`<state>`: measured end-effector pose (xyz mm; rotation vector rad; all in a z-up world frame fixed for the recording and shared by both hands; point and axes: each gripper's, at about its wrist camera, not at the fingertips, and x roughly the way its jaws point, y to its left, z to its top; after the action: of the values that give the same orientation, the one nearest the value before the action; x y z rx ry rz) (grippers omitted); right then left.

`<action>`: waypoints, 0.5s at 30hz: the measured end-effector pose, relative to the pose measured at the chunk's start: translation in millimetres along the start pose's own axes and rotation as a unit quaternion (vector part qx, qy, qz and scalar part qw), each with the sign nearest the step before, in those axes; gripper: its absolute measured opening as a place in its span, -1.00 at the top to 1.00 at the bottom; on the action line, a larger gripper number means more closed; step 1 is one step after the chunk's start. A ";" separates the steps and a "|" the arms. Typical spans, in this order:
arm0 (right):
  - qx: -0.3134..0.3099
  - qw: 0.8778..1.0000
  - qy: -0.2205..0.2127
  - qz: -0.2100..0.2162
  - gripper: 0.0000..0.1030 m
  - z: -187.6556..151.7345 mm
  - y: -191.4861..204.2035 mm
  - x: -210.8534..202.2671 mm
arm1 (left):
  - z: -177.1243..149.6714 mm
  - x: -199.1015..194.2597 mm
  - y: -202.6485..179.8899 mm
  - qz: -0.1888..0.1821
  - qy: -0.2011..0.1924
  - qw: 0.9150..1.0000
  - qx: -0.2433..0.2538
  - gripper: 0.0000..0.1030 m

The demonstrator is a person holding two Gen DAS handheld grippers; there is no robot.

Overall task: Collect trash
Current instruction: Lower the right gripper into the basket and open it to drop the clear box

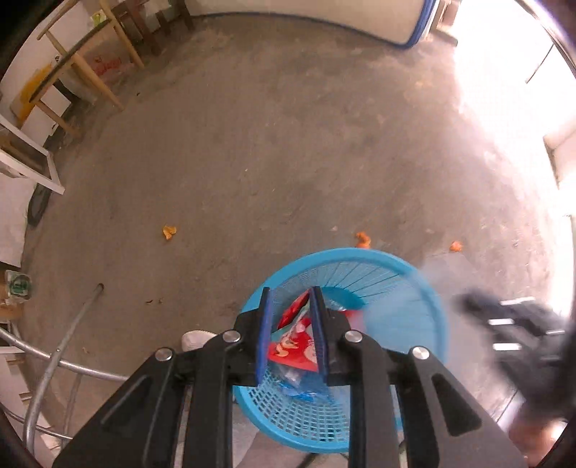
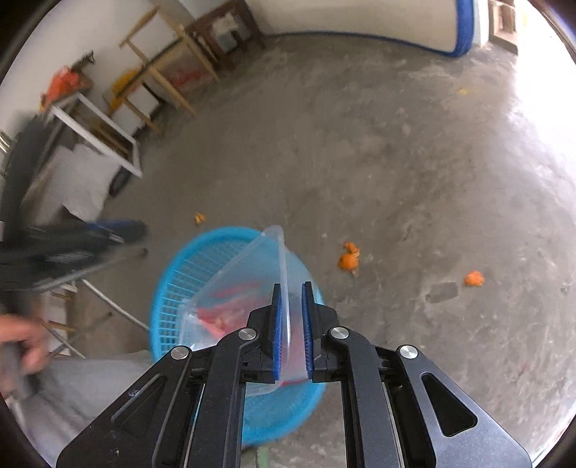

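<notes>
A blue plastic basket (image 1: 406,288) stands on the concrete floor below both grippers. In the left wrist view my left gripper (image 1: 290,300) is open and empty above the basket, with a red snack wrapper (image 1: 291,347) and clear plastic lying inside the basket between its fingers. In the right wrist view my right gripper (image 2: 291,288) holds the rim of a clear plastic container (image 2: 248,273) over the basket (image 2: 172,284); there is a narrow gap between the pads. Orange peel pieces lie on the floor (image 2: 348,259), (image 2: 473,278), (image 1: 169,231).
Wooden tables and chairs (image 1: 82,68) and a white frame (image 2: 104,133) stand along the left wall. Metal tubes (image 1: 61,356) curve at lower left. A white and blue mattress (image 2: 414,21) leans at the back. The other gripper shows blurred at right (image 1: 518,324).
</notes>
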<state>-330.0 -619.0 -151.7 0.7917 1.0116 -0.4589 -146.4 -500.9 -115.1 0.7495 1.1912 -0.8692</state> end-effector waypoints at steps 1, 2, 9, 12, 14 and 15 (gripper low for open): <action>-0.008 1.000 -0.005 -0.015 0.70 -2.9 7.9 12.9 | -1.9 -4.6 0.9 -0.007 -0.005 1.000 -0.004 0.61; -0.032 0.999 -0.005 -0.036 0.49 -7.3 18.0 27.1 | -3.9 -3.7 2.1 -0.011 -0.006 1.000 -0.006 0.60; -0.160 0.978 0.004 -0.132 -0.10 -32.9 56.3 72.5 | -17.1 -6.7 13.7 -0.014 -0.004 1.000 -0.013 0.53; -0.168 0.977 -0.008 -0.134 -0.08 -36.1 54.6 64.2 | -21.5 -8.5 20.2 -0.015 -0.008 1.000 -0.022 0.53; -0.182 0.977 0.015 -0.110 0.84 -39.7 60.3 70.4 | -22.9 -8.4 22.4 -0.019 -0.012 0.999 -0.026 0.53; -0.193 0.976 0.048 -0.089 0.99 -40.9 63.6 82.9 | -23.2 -9.7 22.5 -0.021 -0.014 0.999 -0.026 0.53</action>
<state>-271.5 -545.8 -213.3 0.3790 1.2212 -0.3628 -138.7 -468.5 -109.7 0.6702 1.2043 -0.8778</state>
